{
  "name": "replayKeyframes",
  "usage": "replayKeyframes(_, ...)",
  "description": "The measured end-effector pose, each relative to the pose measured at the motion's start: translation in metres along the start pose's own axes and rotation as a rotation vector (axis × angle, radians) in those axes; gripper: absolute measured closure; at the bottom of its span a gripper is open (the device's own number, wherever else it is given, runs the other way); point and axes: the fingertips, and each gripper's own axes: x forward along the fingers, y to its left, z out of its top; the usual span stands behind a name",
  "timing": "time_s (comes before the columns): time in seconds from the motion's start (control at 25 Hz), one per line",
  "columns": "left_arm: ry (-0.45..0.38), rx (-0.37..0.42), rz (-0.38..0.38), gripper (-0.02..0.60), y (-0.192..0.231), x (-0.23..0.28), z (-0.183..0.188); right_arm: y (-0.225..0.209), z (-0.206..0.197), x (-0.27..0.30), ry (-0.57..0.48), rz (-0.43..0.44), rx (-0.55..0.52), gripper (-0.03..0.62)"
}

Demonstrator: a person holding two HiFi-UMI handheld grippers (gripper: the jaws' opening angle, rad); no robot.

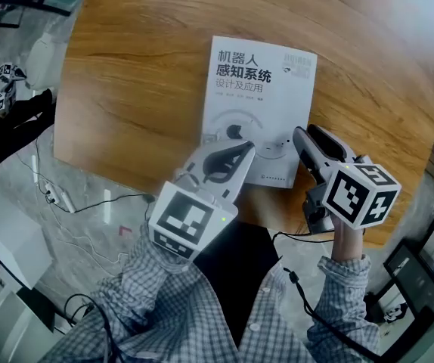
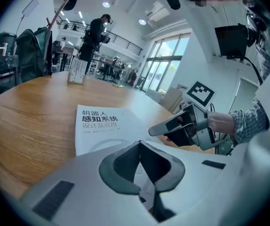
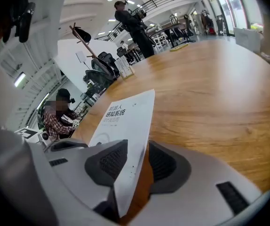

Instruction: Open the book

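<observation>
The white paperback book [image 1: 258, 100] with the dark printed title lies face up on the round wooden table [image 1: 134, 66]. It looks closed or all but closed, with its spine on your left and its near edge close to the table's rim.

Your right gripper [image 3: 137, 147] has its jaws drawn together on the front cover at the lower right edge. In the right gripper view the thin white sheet runs between the two dark ribbed pads. One pad lies against the sheet and a sliver of wood colour shows beside the other, so I judge the pinch light rather than firm.

Your left gripper [image 1: 246, 148] has its jaws together at the tips with nothing caught between them. The tips sit over the lower middle of the cover; I cannot tell whether they press on it.

Expect the cover to be light, thin and floppy, and probably smooth enough to slip out of a loose pinch. It should bend rather than lift like a board, so take it near the free edge, well away from the spine. Swing it over toward the spine in an arc instead of pulling outward.

The whole book looks light and may slide on the smooth tabletop. Your left tips could steady it, but they lie in the path of the cover's swing, so they need to press near the spine or move clear.
</observation>
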Motion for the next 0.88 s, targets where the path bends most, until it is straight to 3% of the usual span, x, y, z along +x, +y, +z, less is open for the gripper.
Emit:
replayKeyframes(0.2, 0.004, -0.014, -0.024, 0.573, -0.001, 0.001, 0.001, -0.003, -0.001, 0.006, 0.044, 0.059, 0.061, 0.476)
replayKeyframes(0.28, 0.004, -0.017, -0.02, 0.572, -0.001, 0.001, 0.0, -0.004, -0.003, 0.006, 0.057, 0.077, 0.087, 0.509)
replayKeyframes(0.56, 0.02, -0.019, -0.019, 0.572, -0.003, 0.004, -0.002, -0.004, 0.002, -0.003, 0.024, 0.123, 0.186, 0.556)
replayKeyframes(0.72, 0.078, 0.041, -0.079, 0.561, -0.024, 0.006, 0.0, 0.003, 0.008, -0.012, -0.001, 0.148, 0.216, 0.562)
replayKeyframes(0.8, 0.104, 0.069, -0.113, 0.46, -0.039, 0.009, 0.005, 0.008, 0.011, -0.014, -0.018, 0.183, 0.213, 0.563)
replayKeyframes(0.88, 0.126, 0.091, -0.122, 0.402, -0.05, 0.014, 0.011, 0.011, 0.013, -0.016, -0.025, 0.188, 0.226, 0.563)
